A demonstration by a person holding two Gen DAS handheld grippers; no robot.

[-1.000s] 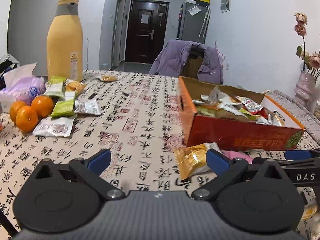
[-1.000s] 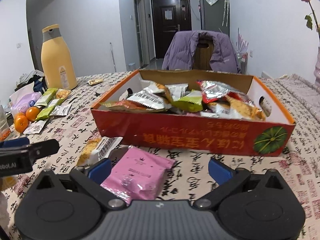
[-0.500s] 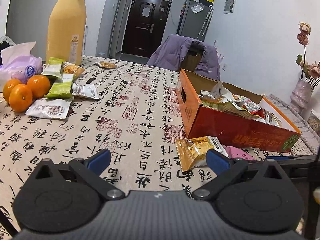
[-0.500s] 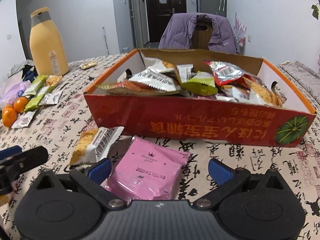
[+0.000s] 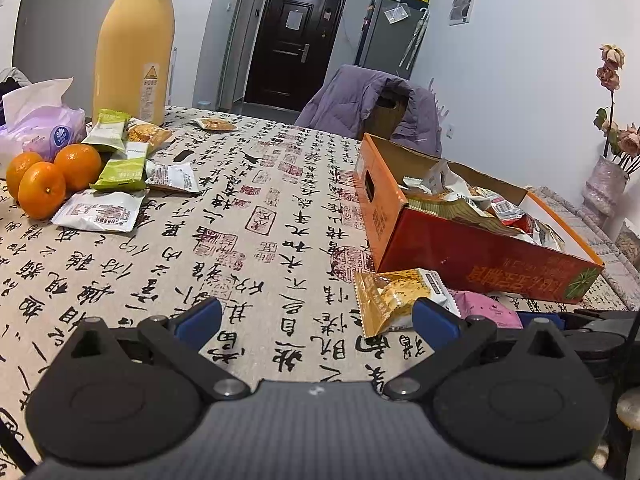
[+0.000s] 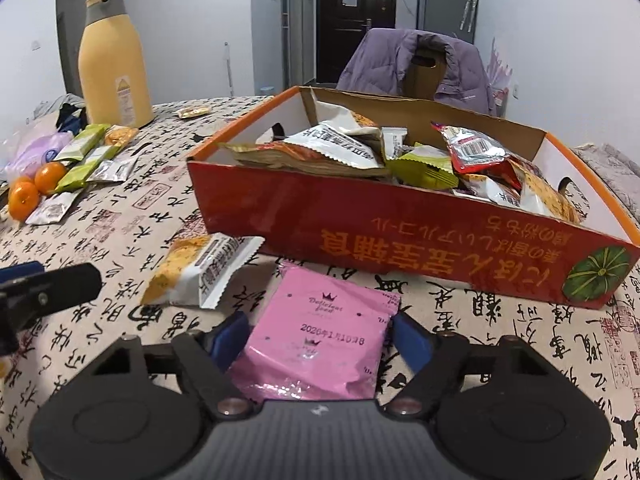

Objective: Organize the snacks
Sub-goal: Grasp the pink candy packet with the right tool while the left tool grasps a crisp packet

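Observation:
A red-orange cardboard box [image 6: 400, 226] full of snack packets stands on the table; it also shows in the left wrist view [image 5: 472, 256]. A pink packet [image 6: 320, 336] lies flat in front of it, between the fingers of my right gripper [image 6: 320, 338], whose blue pads have narrowed onto its two edges. A yellow and white packet [image 6: 200, 268] lies to its left, also in the left wrist view [image 5: 396, 300]. My left gripper [image 5: 316, 320] is open and empty above the tablecloth. Several loose packets [image 5: 116, 168] lie at the far left.
A tall yellow flask [image 5: 134, 44] stands at the back left with oranges [image 5: 52, 180] and a tissue pack [image 5: 40, 128]. A chair with a purple jacket [image 6: 420, 64] stands behind the table. A vase of dried flowers [image 5: 608, 176] is at the right.
My right gripper has moved forward and down over the pink packet and its fingers have narrowed onto it. My left gripper has risen and tilted a little; it stays open.

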